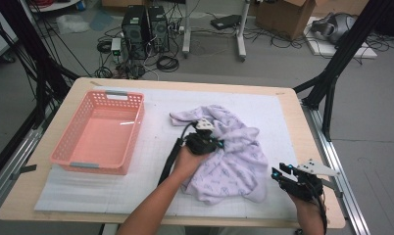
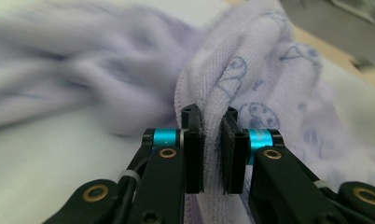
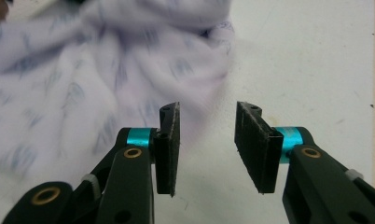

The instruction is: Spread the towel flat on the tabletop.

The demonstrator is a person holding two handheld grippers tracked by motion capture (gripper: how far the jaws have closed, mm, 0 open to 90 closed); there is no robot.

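A crumpled lilac towel [image 1: 232, 156] with a blue print lies on the white mat [image 1: 268, 105] in the middle of the table. My left gripper [image 1: 210, 141] rests on the towel's upper left part. In the left gripper view its jaws [image 2: 212, 115] pinch a raised fold of the towel [image 2: 251, 70] between the pads. My right gripper [image 1: 279, 174] hovers just off the towel's lower right edge. In the right gripper view it [image 3: 207, 111] stands open over bare mat with nothing between the pads, and the towel [image 3: 83, 70] spreads to the left, blurred.
An empty pink plastic basket [image 1: 67, 142] stands on the mat's left side. The wooden table edge [image 1: 312, 147] runs close to my right hand. Black frame legs, cables and computer cases stand on the floor beyond the table.
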